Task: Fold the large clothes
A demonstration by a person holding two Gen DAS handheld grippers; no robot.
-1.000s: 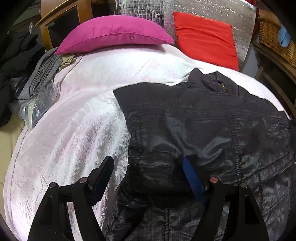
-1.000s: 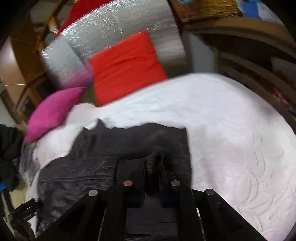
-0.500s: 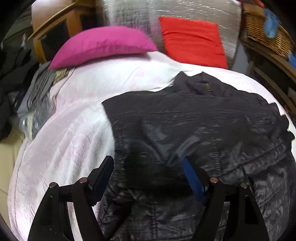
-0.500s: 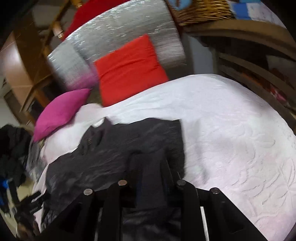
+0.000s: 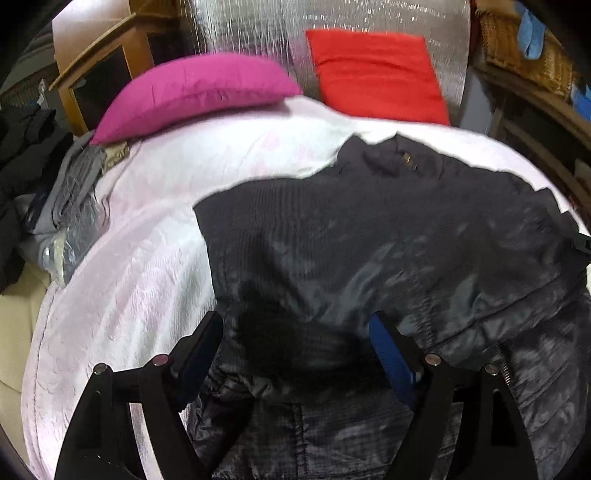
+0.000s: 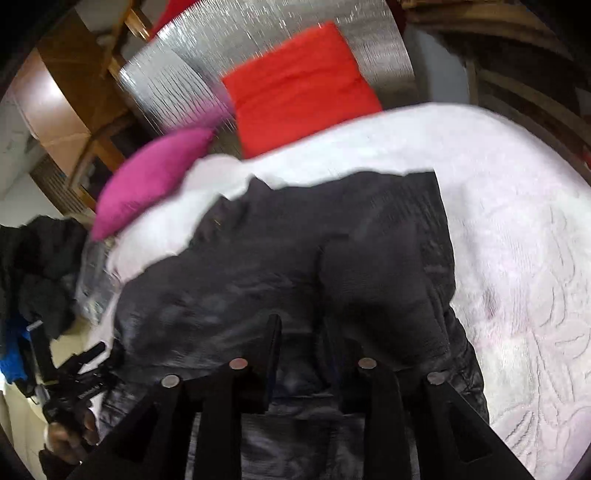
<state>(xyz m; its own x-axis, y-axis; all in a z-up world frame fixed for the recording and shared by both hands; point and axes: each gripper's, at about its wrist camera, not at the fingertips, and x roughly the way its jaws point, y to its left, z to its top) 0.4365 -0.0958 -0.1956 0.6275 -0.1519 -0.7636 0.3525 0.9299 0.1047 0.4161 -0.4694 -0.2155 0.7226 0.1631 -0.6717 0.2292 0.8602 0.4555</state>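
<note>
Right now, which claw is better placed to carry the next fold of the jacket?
Probably the right claw: its jaws stand narrow around a bunch of the black jacket, though blur hides the grip. The left claw is wide open, only hovering over the jacket's left edge.

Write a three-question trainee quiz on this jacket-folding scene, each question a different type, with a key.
1. True or false: the left gripper is open above the dark jacket.
2. Which cushion leans on the silver panel? A) magenta B) red C) blue
3. Fill in: the jacket lies on a pale ___ bedspread.

Key: 1 true; 2 B, the red cushion; 3 pink.
</note>
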